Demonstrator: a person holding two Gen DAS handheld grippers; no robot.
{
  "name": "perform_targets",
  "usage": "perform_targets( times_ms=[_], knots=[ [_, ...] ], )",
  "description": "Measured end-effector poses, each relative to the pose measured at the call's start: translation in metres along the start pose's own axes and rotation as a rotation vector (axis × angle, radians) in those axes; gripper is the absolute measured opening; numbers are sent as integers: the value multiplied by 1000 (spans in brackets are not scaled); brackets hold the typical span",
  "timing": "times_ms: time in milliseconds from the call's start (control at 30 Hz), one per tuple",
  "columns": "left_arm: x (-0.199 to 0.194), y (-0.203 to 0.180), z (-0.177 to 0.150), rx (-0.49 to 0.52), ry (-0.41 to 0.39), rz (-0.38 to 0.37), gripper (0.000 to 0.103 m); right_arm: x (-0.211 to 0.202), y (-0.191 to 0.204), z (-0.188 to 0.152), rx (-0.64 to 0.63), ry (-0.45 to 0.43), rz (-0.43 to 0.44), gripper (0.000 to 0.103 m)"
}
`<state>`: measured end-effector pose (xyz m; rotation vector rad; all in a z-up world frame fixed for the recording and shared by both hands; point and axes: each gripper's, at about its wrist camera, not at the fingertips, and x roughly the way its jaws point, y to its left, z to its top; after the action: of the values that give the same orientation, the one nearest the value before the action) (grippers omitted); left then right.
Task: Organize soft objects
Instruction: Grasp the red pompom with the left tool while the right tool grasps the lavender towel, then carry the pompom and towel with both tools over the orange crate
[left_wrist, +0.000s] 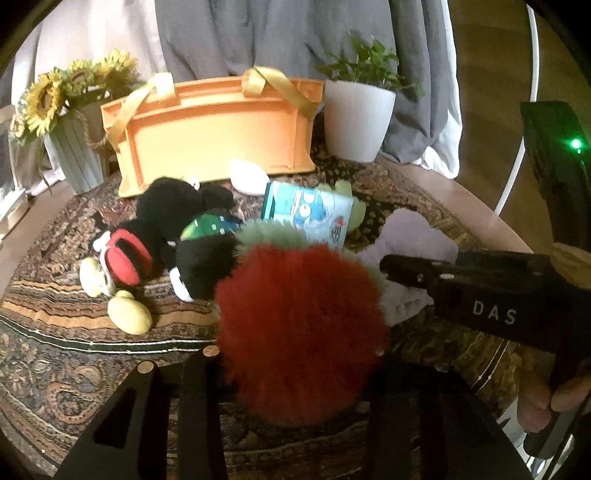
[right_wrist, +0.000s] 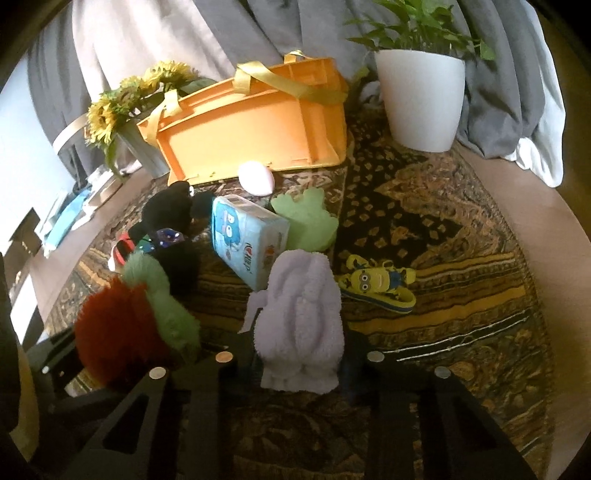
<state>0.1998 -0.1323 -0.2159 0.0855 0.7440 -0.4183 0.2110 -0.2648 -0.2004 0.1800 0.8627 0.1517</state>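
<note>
Sunflowers (left_wrist: 55, 96) in a ribbed grey vase (left_wrist: 75, 162) stand at the far left of the round counter (right_wrist: 532, 229), which is covered by a patterned cloth (left_wrist: 55, 295). Just beside the vase, an orange tote basket (left_wrist: 218, 136) with yellow ribbon handles stands at the back of the cloth, its broad side facing the cameras. In front of it lies a black mouse plush (left_wrist: 155, 229) with red shorts and yellow shoes, touching a second black plush (left_wrist: 203, 258) that wears a green patch. A white egg-shaped object (right_wrist: 256, 178) rests against the basket's lower edge. The left gripper (left_wrist: 295, 354) has its jaws closed on a fuzzy red pom-pom toy (left_wrist: 299, 332) with a pale green fringe, held near the camera and hiding much of the cloth behind it. Behind this toy stands a light-blue tissue pack (right_wrist: 247, 240), tilted, with a pale green foam piece (right_wrist: 308, 219) touching its right side. The right gripper (right_wrist: 301, 358) has its jaws set on either side of a rolled lavender towel (right_wrist: 301, 321), gripping it near its lower end; in the left wrist view this gripper enters from the right, its black body marked "DAS", its tip at the towel. Just beside the towel to the right, a yellow cartoon-figure slipper (right_wrist: 380, 286) lies flat on the cloth. A white pot (right_wrist: 421, 99) with a green plant stands at the far right rear, before grey and white curtains (left_wrist: 280, 33).
</note>
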Motion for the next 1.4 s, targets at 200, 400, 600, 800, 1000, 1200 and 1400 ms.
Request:
perform_targets(
  times_ms=[200, 400, 600, 800, 1000, 1200, 1400],
  knots=[
    [-22, -6, 15, -8, -50, 27, 37, -21, -2, 9, 2, -18, 4, 32],
    [-48, -10, 37, -22, -101, 55, 37, -49, 3, 29, -21, -72, -2, 32],
    [-69, -7, 56, -44, -146, 69, 37, -73, 14, 47, -51, -131, 0, 32],
    [-86, 2, 76, -62, -180, 89, 37, -87, 27, 64, -62, -175, -7, 32],
    [-98, 20, 95, -59, -213, 86, 37, -93, 45, 85, -65, -218, -21, 32],
    [-104, 46, 122, -35, -249, 71, 37, -90, 65, 110, -42, -263, -45, 32],
    [-109, 76, 146, -16, -296, 61, 37, -87, 90, 132, -36, -318, -64, 32]
  ],
)
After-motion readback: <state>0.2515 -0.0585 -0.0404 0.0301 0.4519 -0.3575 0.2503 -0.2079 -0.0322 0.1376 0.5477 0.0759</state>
